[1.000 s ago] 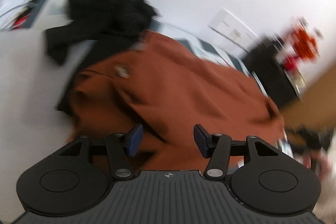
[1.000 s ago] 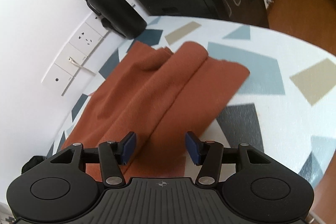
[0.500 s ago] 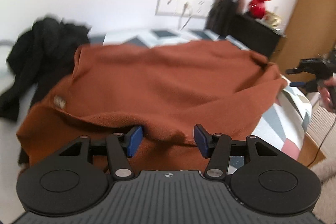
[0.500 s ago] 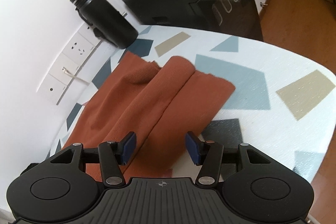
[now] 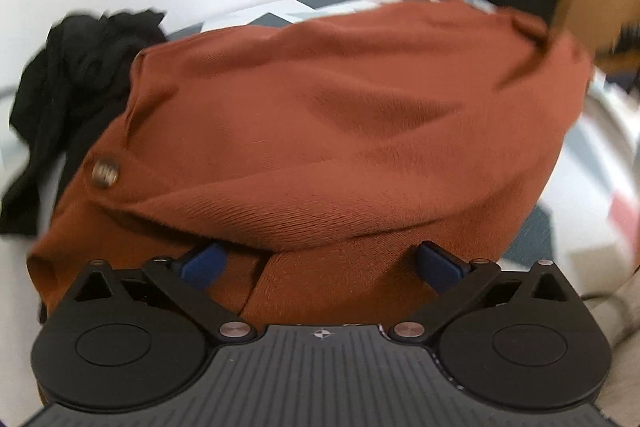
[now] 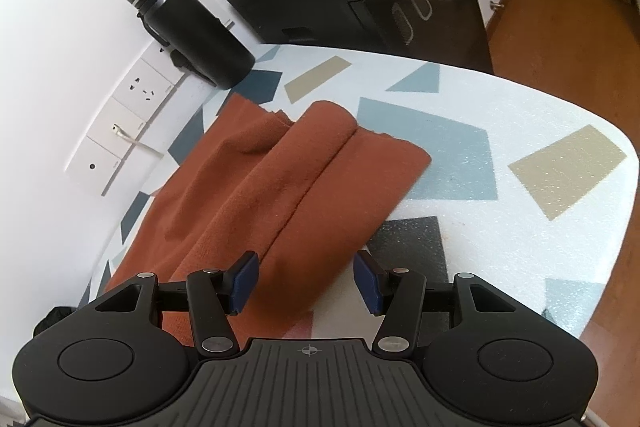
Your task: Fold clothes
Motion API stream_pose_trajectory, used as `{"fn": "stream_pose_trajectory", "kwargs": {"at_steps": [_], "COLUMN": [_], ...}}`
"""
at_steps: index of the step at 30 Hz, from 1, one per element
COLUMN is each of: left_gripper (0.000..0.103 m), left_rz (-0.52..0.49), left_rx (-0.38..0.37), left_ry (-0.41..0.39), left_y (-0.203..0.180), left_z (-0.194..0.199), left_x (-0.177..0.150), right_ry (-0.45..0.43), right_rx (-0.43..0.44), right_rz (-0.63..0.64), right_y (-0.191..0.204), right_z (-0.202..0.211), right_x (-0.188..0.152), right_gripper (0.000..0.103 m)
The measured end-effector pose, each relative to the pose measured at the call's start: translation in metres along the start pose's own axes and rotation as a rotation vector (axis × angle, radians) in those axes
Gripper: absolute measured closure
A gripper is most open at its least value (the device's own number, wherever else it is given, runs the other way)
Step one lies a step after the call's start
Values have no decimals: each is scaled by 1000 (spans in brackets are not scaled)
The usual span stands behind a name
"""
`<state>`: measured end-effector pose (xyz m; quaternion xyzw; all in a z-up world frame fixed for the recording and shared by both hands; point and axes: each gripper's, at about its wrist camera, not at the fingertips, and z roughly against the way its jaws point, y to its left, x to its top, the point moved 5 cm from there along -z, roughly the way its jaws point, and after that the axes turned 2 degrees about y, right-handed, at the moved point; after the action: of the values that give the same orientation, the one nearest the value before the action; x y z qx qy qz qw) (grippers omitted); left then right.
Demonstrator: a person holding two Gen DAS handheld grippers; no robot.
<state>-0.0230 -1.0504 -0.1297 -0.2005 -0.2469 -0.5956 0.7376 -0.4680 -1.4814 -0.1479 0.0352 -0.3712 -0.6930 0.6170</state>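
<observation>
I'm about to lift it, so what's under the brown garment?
The brown garment lies on the patterned table. At the far left a black garment shows beside it, one part running under its edge. Anything else beneath is covered.

Looked forward from the left gripper (image 5: pixel 320 263), low and very close to the brown cloth (image 5: pixel 340 131), toward the wall. Looked down from the right gripper (image 6: pixel 306 281), higher over the tabletop (image 6: pixel 520 115). Shared the same cloth, wall sockets (image 6: pixel 120 131).
</observation>
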Motion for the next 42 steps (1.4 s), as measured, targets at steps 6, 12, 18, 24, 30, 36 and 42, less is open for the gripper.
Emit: {"fn": "stream_pose_trajectory", "kwargs": {"at_steps": [6, 12, 18, 24, 30, 36, 42], "left_gripper": [0, 0, 0, 0, 0, 0, 0], "left_rz": [0, 5, 37, 28, 31, 18, 20], "left_rx": [19, 34, 69, 57, 63, 55, 31], "left_ry": [-15, -42, 9, 41, 23, -21, -5], "left_y": [-1, -1, -5, -4, -6, -6, -6], "left_z": [-3, -4, -9, -12, -11, -11, -10], "left_x": [-1, -1, 9, 14, 12, 10, 15], "right_ry": [-5, 0, 9, 16, 26, 27, 12], "right_rx": [-8, -11, -7, -2, 4, 5, 10], "right_rz": [-14, -34, -44, -50, -51, -58, -52], "right_y": [-8, -14, -15, -14, -13, -15, -18], "right_z": [3, 2, -1, -5, -10, -11, -8], "right_x": [0, -2, -2, -1, -1, -1, 3], "right_gripper": [51, 51, 50, 50, 50, 50, 50]}}
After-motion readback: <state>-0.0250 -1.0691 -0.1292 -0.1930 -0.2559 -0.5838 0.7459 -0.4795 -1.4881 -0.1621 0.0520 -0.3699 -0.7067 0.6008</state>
